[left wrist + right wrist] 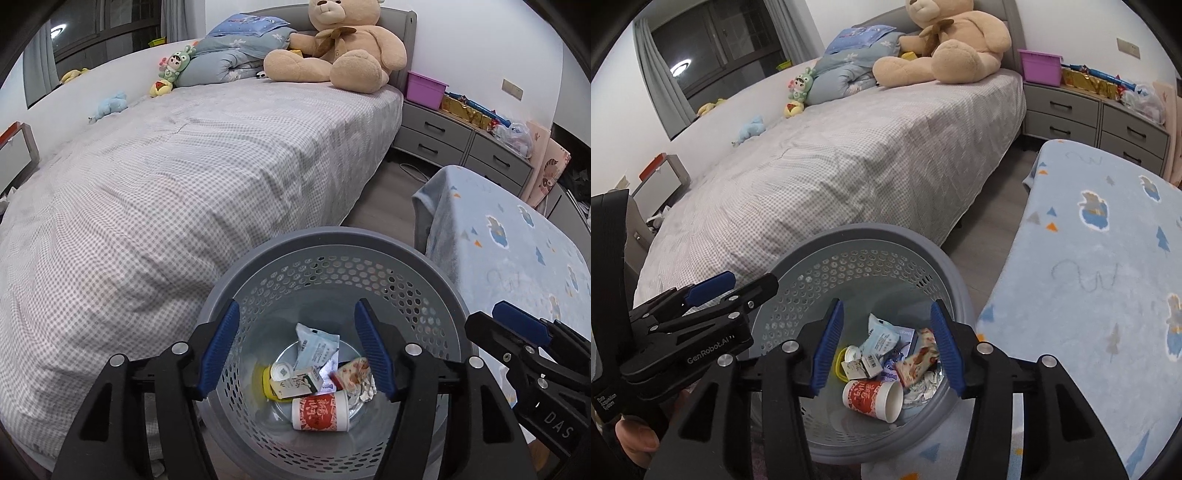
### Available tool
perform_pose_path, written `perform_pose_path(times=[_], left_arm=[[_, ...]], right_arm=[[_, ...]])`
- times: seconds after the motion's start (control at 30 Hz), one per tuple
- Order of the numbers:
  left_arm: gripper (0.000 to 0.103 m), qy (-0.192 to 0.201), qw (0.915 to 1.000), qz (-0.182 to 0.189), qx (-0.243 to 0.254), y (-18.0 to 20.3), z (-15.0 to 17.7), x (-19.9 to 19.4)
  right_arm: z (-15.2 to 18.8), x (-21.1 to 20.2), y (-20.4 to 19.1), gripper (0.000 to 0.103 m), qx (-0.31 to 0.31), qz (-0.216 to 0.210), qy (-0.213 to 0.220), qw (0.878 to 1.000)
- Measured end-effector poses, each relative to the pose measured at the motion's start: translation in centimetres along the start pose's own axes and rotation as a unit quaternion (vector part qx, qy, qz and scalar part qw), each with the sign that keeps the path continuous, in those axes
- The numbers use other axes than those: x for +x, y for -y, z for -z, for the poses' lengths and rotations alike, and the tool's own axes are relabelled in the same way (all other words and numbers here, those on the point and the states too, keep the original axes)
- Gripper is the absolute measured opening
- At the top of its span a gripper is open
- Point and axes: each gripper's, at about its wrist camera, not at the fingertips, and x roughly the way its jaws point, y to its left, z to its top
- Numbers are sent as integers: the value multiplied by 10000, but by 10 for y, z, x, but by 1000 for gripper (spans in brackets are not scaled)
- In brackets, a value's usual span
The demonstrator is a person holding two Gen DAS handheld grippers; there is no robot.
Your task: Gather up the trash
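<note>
Left wrist view: the left hand-held gripper [297, 350] is hovering with jaws apart and empty over the grey perforated bin [332, 240] beside the bed [184, 166]; a red-printed paper cup [319, 410], characters unreadable, is lying inside among wrappers, and the neighbouring tool is reading "DAS". Right wrist view: the right hand-held gripper [886, 347] is likewise hanging open, holding nothing, above the bin, while the other tool's body is showing "GenRobot.AI".

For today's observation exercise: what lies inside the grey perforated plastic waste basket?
Inside the grey perforated plastic waste basket: a red-and-white paper cup on its side, a small carton, a pale wrapper, a snack packet. Whatever lies beneath them is covered.
</note>
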Motion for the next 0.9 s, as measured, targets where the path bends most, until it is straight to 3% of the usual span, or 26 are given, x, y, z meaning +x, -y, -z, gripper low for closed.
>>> perform_pose_path(times=[0.4, 0.9], left_arm=[[66, 58, 10000, -54, 13, 1, 0, -3], [76, 75, 9999, -116, 24, 2, 1, -3]], right_arm=[[1, -1, 2, 50, 44, 10, 20, 10000], [2, -3, 5, 65, 18, 158, 118, 9998]])
